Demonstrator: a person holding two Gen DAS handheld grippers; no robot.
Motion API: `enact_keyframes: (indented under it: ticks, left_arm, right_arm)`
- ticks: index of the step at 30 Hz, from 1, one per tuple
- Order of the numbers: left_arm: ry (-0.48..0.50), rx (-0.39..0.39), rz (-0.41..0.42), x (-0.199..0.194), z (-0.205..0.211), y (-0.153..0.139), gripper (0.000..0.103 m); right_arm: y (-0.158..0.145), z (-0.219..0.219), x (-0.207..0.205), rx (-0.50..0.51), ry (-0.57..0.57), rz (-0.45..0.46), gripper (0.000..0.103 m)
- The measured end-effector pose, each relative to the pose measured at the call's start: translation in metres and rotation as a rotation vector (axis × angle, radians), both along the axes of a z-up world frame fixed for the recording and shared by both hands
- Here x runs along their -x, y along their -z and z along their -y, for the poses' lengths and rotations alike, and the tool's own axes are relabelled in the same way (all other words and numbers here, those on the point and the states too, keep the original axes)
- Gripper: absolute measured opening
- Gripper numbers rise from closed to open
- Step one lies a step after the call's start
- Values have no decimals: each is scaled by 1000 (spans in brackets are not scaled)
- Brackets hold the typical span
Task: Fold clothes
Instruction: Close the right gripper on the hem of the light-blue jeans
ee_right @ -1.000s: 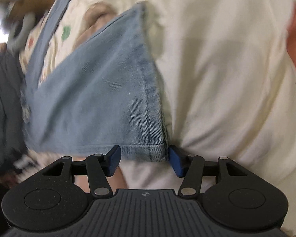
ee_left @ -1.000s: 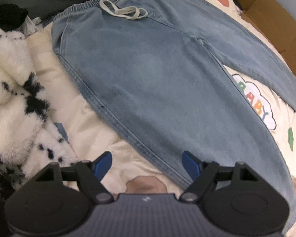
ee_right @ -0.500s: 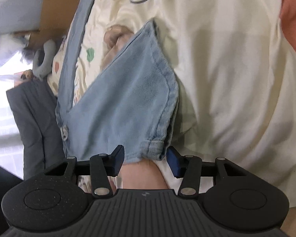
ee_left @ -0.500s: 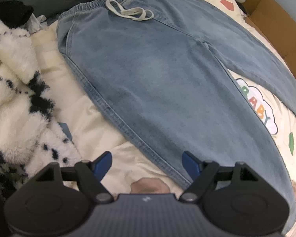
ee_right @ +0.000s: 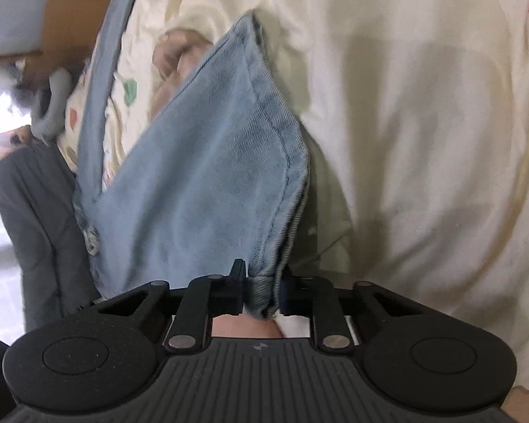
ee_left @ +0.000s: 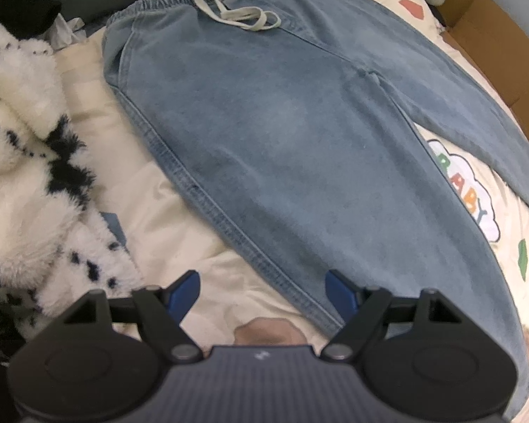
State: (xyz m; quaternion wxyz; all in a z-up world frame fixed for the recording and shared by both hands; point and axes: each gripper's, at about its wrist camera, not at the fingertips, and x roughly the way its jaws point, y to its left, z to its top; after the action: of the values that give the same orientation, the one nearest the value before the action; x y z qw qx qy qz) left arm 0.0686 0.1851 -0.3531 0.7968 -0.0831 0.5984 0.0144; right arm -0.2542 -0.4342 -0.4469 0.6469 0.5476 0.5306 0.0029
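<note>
While the left gripper (ee_left: 262, 290) gapes, the right gripper (ee_right: 262, 283) pinches the jeans (ee_right: 208, 190) hem.

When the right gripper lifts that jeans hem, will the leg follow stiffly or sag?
Likely sag: the jeans lie flat and limp on the quilt, and the hem already bunches in the right gripper. The long leg will probably drag. The drawstring may dangle.

The right gripper (ee_right: 262, 290) is pinched tight on the hemmed corner of the jeans (ee_right: 208, 176), whose leg end rises off the cream sheet (ee_right: 423, 123) in a peaked fold. A grey garment (ee_right: 35, 218) lies at the left edge, beside the denim.
</note>
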Motion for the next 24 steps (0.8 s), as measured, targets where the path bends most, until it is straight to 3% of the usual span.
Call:
enact_keyframes:
  ticks: [15, 24]
  left_arm:
    - [-76, 63, 16, 3, -9, 30, 80]
    - [-106, 111, 40, 6, -14, 43, 78]
  right_arm:
    - [-77, 5, -10, 138, -104, 97, 10]
    - [-83, 4, -21, 121, -120, 67, 10]
